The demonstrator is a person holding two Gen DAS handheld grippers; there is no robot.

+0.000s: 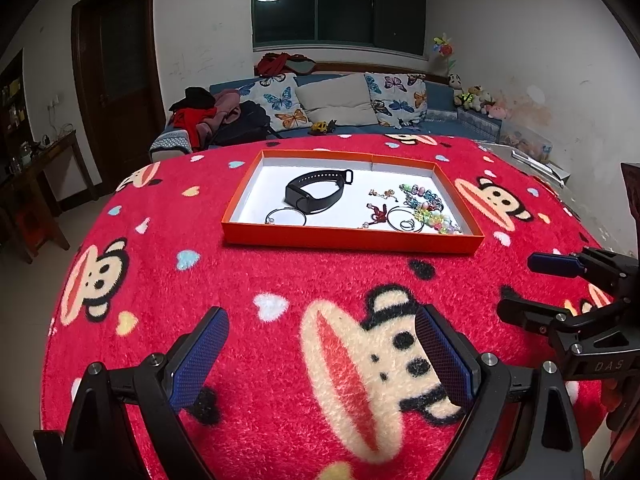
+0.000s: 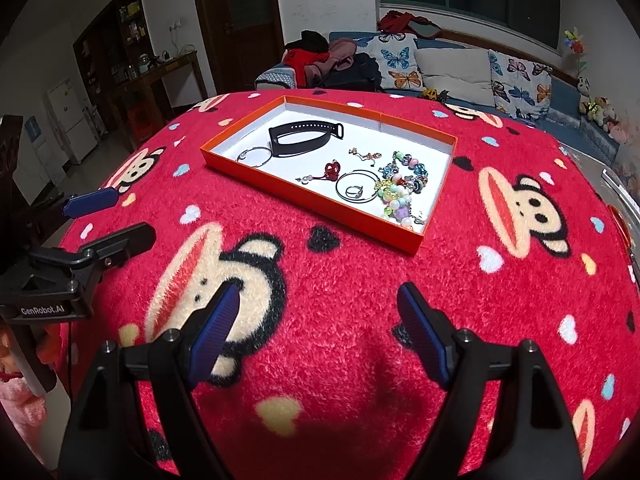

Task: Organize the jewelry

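1. Both claws were recorded spread and empty: the left gripper (image 1: 322, 350) and the right gripper (image 2: 318, 326) were held low over the red blanket (image 2: 340, 320), side by side, well short of the tray. Nothing was seen between either pair of blue pads.
2. Step in hand, as judged: not settled. All jewelry in view lay inside the orange tray (image 2: 416, 245); none was seen loose on the blanket. This layout would fit pieces already gathered into the tray, or pieces waiting there to be sorted within it or lifted out. No move was therefore prescribed; any reach into the tray would call for a pinch fine enough for thin wire and small beads.
3. Tray contents were logged on the white floor, largest first:
   - black wristband (image 2: 304, 138), looped, toward the far left part;
   - beaded bracelets (image 2: 400, 186), a mixed pile of coloured beads at the right end, strands overlapping; the count could not be told;
   - large wire ring (image 2: 357, 185), just left of the beads, with a small ring (image 2: 354, 191) lying inside it;
   - second wire hoop (image 2: 256, 156), at the near left wall, beside the wristband;
   - red charm (image 2: 330, 170), with a short beaded tail;
   - small gold-toned piece (image 2: 362, 156), between wristband and beads, too small to identify.
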